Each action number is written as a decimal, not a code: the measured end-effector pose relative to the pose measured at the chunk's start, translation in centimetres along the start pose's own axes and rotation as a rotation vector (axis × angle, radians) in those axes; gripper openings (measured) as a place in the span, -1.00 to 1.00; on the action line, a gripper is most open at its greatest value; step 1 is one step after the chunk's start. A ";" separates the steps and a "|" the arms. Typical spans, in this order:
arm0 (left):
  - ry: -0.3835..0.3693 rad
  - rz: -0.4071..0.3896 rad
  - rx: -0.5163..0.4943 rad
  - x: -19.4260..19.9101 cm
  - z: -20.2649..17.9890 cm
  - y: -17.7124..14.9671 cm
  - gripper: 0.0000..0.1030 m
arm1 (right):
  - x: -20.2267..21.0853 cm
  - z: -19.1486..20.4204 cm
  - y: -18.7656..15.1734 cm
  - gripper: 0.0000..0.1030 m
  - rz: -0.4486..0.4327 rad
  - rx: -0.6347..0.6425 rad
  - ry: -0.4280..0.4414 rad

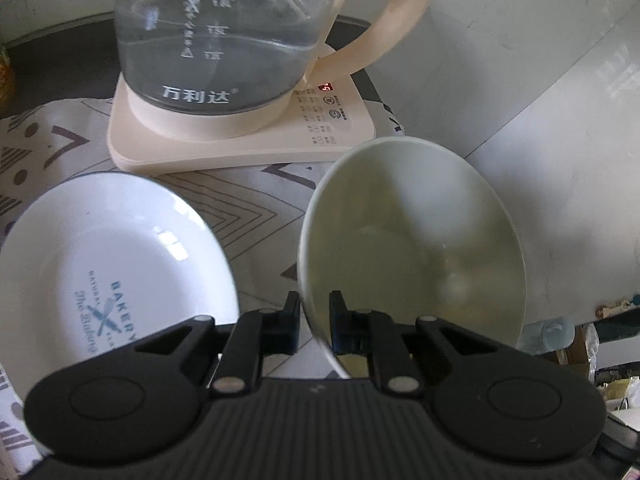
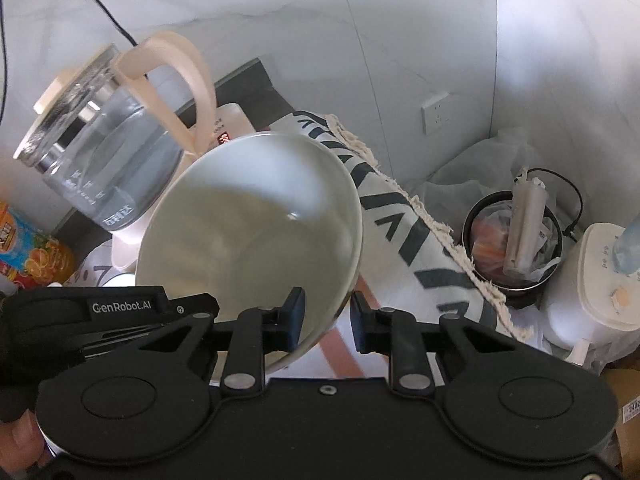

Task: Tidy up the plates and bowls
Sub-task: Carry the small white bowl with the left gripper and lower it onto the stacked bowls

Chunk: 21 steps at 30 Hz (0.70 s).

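Note:
A pale green-white bowl is held tilted above the table. My left gripper is shut on its near rim, one finger inside and one outside. In the right wrist view the same bowl sits between the jaws of my right gripper; a gap shows between the rim and the right finger, so the jaws stand around the rim without pinching it. A white plate with blue "BAKERY" print lies on the patterned cloth, left of the bowl.
A glass kettle with a cream handle stands on its cream base just behind the plate and bowl. The cloth's fringed edge marks the table's right side. Below it stand a bin and a white appliance. A juice carton is at left.

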<state>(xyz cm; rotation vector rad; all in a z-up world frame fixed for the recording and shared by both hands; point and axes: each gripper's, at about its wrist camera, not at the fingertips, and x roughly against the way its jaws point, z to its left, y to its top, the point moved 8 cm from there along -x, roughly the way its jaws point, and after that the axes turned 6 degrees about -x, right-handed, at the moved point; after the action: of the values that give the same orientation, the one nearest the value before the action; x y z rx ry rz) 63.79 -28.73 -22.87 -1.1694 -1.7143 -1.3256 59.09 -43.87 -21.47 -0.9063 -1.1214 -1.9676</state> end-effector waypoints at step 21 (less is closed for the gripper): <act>-0.059 -0.103 -0.045 8.8 1.8 -2.9 -0.75 | 8.0 3.2 -4.4 -0.54 -0.143 -0.025 -0.004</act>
<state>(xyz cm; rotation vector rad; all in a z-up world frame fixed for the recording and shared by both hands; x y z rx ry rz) 57.77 -25.05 -16.56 -1.1691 -1.8169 -1.4104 52.00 -41.03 -15.45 -0.8641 -1.1951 -2.0999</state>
